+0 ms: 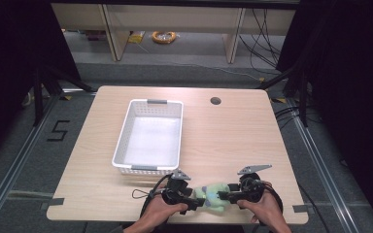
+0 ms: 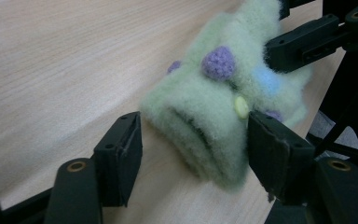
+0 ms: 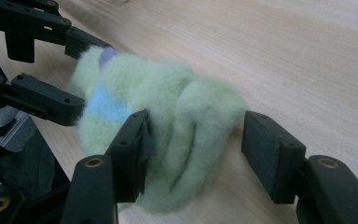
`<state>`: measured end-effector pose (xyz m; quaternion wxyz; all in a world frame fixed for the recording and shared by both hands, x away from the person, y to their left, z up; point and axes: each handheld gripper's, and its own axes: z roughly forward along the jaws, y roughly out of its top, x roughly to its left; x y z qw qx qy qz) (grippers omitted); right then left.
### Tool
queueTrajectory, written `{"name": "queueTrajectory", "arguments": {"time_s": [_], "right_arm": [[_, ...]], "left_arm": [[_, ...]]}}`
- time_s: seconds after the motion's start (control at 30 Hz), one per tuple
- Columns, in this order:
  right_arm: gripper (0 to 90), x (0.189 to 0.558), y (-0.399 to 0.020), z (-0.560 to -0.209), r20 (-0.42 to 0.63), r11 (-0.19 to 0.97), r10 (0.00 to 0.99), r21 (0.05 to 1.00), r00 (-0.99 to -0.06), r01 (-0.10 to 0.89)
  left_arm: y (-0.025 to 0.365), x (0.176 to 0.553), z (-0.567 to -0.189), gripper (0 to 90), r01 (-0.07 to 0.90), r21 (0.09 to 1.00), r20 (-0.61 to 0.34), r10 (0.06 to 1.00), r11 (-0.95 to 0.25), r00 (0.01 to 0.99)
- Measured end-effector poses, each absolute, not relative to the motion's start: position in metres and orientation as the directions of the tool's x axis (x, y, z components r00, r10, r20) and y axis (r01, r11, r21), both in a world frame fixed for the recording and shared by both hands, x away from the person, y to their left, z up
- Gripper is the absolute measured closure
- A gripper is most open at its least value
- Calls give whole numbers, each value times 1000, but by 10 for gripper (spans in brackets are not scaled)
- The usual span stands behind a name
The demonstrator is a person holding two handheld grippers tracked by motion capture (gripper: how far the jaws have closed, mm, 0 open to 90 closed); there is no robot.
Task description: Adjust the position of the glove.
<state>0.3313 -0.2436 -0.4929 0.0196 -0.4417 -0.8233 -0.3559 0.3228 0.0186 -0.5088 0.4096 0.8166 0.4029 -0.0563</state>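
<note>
A fuzzy light-green sock [image 1: 212, 195] with purple knobs, a blue patch and a yellow button lies folded near the table's front edge. My left gripper [image 1: 197, 200] straddles its left end and my right gripper [image 1: 225, 196] its right end. In the left gripper view the sock [image 2: 205, 116] sits between the open left gripper [image 2: 193, 123], touching one pad with a gap to the other. In the right gripper view the right gripper [image 3: 196, 122] is open around the sock [image 3: 177, 116], which touches one pad only.
A white plastic basket [image 1: 121, 141] stands empty on the wooden table [image 1: 233, 141], behind and left of the grippers. A round cable hole [image 1: 215, 101] is at the back right. The table's front edge lies just below the hands.
</note>
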Motion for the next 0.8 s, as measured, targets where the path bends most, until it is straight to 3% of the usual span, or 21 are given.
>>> {"name": "queueTrajectory", "arguments": {"time_s": [0.27,0.8], "right_arm": [[465,332,-245,-501,420,338,678,551,-603,763],[513,332,-246,-503,448,336,656,546,-607,767]], "left_arm": [[13,321,-510,447,709,620,-435,606,-336,666],[13,318,-514,637,706,643,-453,595,-297,664]]}}
